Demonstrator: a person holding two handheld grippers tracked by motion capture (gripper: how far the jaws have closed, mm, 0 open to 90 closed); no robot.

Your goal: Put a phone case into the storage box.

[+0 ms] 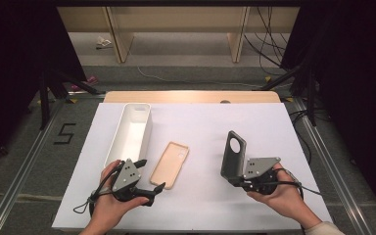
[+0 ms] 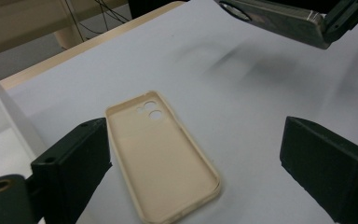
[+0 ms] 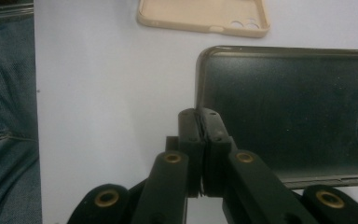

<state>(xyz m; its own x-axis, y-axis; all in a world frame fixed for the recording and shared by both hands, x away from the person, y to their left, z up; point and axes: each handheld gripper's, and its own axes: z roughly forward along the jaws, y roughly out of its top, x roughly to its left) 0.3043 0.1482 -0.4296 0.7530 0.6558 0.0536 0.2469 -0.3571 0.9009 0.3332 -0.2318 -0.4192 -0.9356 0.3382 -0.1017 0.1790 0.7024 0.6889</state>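
The right hand-held gripper pinches the dark phone case upright, while the left hand-held gripper gapes wide around the beige phone case on the counter.

High view looks down; gripper views sit close — all share the beige case.

My right gripper has its jaws pinched tight on the edge of a dark phone case, near one corner. I see the case's inner face and part of a round camera cutout at the right edge. Beyond it a beige phone case lies open side up on the white desk. Blue denim runs along the left.
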